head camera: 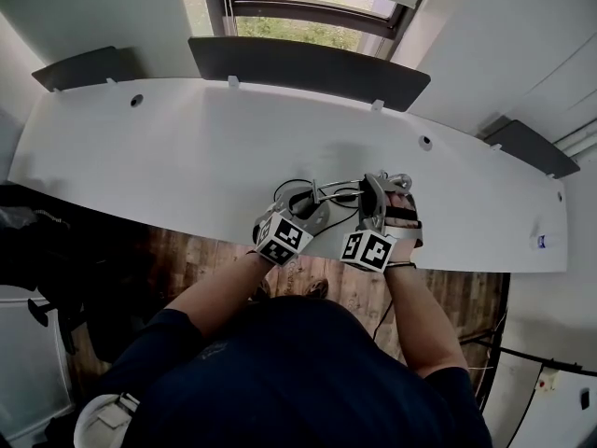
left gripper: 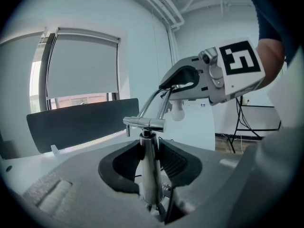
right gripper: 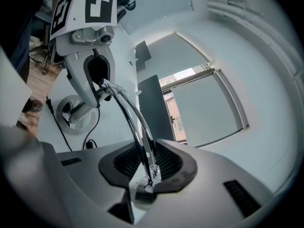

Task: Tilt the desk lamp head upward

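Observation:
A chrome desk lamp stands near the front edge of the white desk (head camera: 187, 157). Its round base (right gripper: 71, 115) shows in the right gripper view. My left gripper (left gripper: 148, 156) is shut on the lamp's upright post (left gripper: 150, 175), just under the cross joint (left gripper: 145, 123). The twin-rod arm (right gripper: 133, 118) runs from that joint up into my right gripper (right gripper: 148, 163), whose pads close on the rods near the head end. A white bulb (left gripper: 176, 112) hangs just below the right gripper (left gripper: 183, 82). In the head view the grippers (head camera: 303, 205) (head camera: 378, 194) sit side by side.
Dark divider panels (head camera: 308, 68) stand along the desk's far edge, with a window (head camera: 308, 17) behind them. The lamp's black cable (right gripper: 59, 127) trails over the desk by the base. The desk's front edge (head camera: 448, 267) lies just below the grippers, over wooden floor.

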The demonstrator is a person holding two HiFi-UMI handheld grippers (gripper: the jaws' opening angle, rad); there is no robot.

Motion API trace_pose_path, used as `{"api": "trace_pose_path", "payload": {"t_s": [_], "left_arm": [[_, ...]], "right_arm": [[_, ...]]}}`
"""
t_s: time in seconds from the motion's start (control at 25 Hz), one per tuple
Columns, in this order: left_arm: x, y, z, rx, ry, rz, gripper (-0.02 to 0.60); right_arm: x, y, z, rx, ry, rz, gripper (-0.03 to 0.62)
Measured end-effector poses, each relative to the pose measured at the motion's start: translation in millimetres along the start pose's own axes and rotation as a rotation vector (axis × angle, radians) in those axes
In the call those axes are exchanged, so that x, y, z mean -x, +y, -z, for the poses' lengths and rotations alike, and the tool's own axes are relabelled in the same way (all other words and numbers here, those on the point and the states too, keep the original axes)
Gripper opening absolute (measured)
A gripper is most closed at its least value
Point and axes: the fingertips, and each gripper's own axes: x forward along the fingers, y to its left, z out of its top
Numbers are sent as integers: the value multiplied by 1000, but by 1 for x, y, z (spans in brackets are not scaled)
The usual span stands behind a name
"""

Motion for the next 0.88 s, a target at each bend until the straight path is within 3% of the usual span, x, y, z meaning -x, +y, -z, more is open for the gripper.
{"api": "trace_pose_path", "payload": {"t_s": [0.36,0.88], "left_arm": [[-1,0,0,-1,-17,-15,126],[-2,-1,1,-3,-31,-19,124]], "right_arm": [[11,-23,-23,196,-3,50,95],[21,-37,-53,377,12,78,105]]}}
